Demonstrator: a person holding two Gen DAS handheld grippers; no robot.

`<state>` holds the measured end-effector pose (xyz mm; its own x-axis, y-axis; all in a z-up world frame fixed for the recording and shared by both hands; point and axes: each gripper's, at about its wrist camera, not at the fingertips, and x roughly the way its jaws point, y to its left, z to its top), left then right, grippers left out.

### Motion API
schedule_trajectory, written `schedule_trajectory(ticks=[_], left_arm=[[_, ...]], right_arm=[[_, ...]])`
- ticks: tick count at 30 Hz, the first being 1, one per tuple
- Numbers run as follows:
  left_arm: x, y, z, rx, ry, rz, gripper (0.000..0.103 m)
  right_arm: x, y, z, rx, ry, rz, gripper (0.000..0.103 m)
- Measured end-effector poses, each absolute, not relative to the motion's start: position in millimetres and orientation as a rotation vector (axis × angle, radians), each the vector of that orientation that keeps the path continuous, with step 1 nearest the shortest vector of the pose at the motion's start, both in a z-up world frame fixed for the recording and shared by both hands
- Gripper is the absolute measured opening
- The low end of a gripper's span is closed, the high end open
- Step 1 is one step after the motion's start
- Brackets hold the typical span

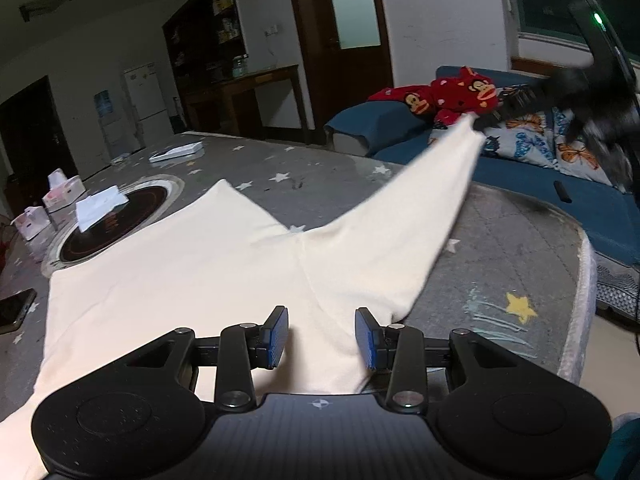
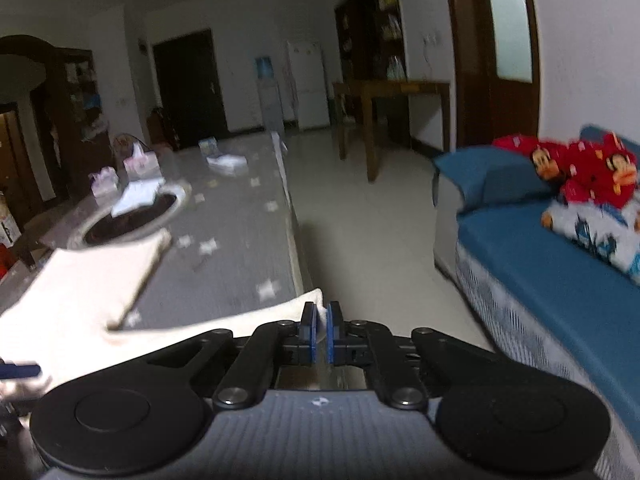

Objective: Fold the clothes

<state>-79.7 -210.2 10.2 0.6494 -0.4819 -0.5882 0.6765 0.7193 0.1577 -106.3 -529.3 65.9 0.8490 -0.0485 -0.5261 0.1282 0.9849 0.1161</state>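
Observation:
A cream garment (image 1: 192, 280) lies spread on the grey star-patterned table (image 1: 500, 240). My left gripper (image 1: 321, 336) is open, its blue pads (image 1: 276, 336) just above the garment's near edge, holding nothing. One long cream part (image 1: 424, 200) is stretched up and to the right, off the table. My right gripper (image 1: 496, 114), blurred at the upper right of the left wrist view, holds its tip. In the right wrist view my right gripper (image 2: 320, 332) is shut on that cream tip (image 2: 296, 308), and the rest of the garment (image 2: 80, 284) lies at the left.
A round black cooktop (image 1: 116, 220) with white paper on it sits in the table beyond the garment. Tissue boxes (image 1: 60, 192) stand at the far left, and a phone (image 1: 14, 308) lies at the left edge. A blue sofa (image 2: 560, 280) with red clothes (image 2: 592, 176) stands right of the table.

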Motion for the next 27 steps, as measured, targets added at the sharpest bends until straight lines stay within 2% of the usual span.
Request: schedule_trajectory(ticks=[8, 16, 22, 27], left_arm=[[-80, -218, 4, 0.373, 0.552, -0.736, 0.040], [-77, -176, 27, 0.224, 0.528, -0.662, 0.045], [-79, -125, 36, 0.131, 0.513, -0.526, 0.048], [-84, -88, 35, 0.064, 0.534, -0.426, 0.048]], right_arm=[[-92, -514, 80, 0.119, 0.545, -0.054, 0.004], [-84, -476, 124, 0.056, 0.487, 0.047, 0.004], [-70, -410, 157, -0.015, 0.432, 0.233, 0.004], [-50, -335, 153, -0.068, 0.443, 0.416, 0.004]])
